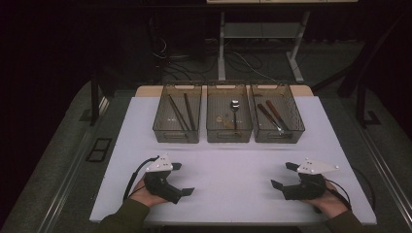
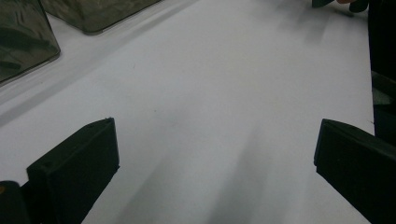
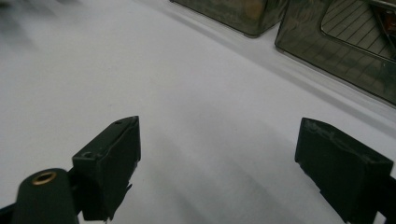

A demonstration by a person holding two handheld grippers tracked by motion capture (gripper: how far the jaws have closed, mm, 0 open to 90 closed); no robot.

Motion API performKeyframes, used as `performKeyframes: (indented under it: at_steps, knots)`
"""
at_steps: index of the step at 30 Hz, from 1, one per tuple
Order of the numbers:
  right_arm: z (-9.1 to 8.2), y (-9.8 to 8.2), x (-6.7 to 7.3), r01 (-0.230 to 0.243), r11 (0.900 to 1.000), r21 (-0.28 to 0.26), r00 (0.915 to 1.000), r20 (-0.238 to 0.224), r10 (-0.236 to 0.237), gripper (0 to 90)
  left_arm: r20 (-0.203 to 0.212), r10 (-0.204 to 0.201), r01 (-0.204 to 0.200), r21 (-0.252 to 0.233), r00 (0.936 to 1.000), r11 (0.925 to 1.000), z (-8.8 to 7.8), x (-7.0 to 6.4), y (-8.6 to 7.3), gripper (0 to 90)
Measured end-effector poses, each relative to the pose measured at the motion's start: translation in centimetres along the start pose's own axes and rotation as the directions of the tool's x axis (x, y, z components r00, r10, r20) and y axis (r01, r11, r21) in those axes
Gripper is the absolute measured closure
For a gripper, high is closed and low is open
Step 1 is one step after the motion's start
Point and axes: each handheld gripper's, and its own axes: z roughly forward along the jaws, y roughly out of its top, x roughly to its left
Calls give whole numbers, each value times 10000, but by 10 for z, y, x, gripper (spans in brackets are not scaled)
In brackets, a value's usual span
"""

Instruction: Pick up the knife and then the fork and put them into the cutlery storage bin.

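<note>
Dim lab: white table [image 1: 233,170], floor cables [image 1: 243,63] (metal stand [image 1: 296,53] behind).

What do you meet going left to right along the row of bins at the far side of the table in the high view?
Left bin holding two dark chopsticks → middle bin holding a spoon → right bin holding a fork with a brown-handled utensil beside it.

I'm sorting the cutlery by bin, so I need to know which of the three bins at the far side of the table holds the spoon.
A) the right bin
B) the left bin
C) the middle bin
C: in the high view the spoon lies in the middle bin, bowl toward the far end.
</note>
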Motion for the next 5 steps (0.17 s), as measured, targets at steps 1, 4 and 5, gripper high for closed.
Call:
performKeyframes:
  at_steps: [1, 4, 5]
  knots:
    - [0, 0, 0, -4, 10000, -7, 10000, 9, 4, 144, 2, 15, -15, 3, 10000, 10000, 0, 0, 0, 0]
    - [0, 0, 0, -20, 10000, -7, 10000, 18, 20, 144, 8, 13, -13, 13, 10000, 10000, 0, 0, 0, 0]
    - [0, 0, 0, -37, 10000, -24, 10000, 17, 37, 144, 6, 14, -14, 15, 10000, 10000, 0, 0, 0, 0]
